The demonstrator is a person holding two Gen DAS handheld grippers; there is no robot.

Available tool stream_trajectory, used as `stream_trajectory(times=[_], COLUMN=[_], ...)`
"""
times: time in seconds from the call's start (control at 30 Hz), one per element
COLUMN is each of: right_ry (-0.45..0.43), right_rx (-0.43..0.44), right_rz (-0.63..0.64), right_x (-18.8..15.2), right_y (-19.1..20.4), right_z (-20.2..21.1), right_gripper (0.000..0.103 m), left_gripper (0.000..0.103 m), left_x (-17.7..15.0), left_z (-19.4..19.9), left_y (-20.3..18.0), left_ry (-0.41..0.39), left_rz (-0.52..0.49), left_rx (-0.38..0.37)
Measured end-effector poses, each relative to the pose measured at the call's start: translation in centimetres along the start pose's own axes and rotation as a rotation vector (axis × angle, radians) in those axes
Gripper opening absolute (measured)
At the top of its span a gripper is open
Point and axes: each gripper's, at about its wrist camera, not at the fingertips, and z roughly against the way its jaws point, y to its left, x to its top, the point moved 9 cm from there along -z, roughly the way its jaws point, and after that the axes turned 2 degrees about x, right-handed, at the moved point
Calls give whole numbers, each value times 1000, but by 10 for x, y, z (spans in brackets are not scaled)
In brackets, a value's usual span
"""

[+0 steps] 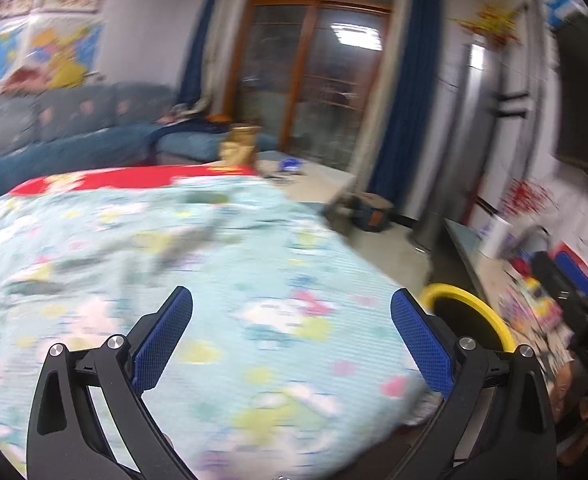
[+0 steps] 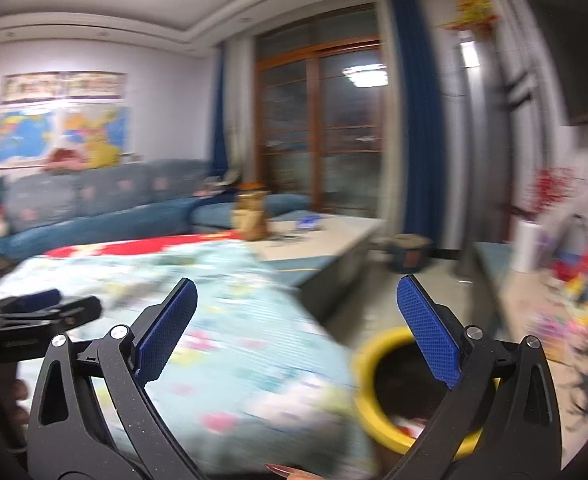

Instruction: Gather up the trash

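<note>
Both views are blurred by motion. My left gripper (image 1: 292, 302) is open with nothing between its blue pads, held over a table under a light blue flowered cloth (image 1: 214, 280). My right gripper (image 2: 297, 294) is open too and holds nothing; it hangs over the cloth's right edge (image 2: 234, 340). A yellow-rimmed bin (image 2: 377, 400) stands on the floor just right of the table, partly behind the right finger, with something pale and red inside. The same bin (image 1: 473, 312) shows behind the left gripper's right finger. The left gripper's tips (image 2: 54, 304) appear at the far left of the right wrist view.
A blue sofa (image 2: 106, 208) runs along the far wall. A pale coffee table (image 2: 325, 240) with a gold object (image 2: 252, 212) and small items stands beyond the cloth. A low shelf on the right (image 2: 553, 304) carries a white roll and colourful clutter. Bare floor (image 2: 413, 292) lies between.
</note>
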Motion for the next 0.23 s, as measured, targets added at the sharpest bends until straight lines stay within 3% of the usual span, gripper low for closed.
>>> stream_trajectory(times=[0.17,0.23], right_ry=[161,260], right_rx=[353,477], right_rz=[24,87], right_x=[15,5], right_y=[138,209], right_z=[-55,-77], right_gripper=[92,92], left_gripper=[97,97], left_x=[6,-8], left_z=[22,32], left_y=[160,241], left_ry=[32,114], left_rz=[77,131], left_rx=[358,513])
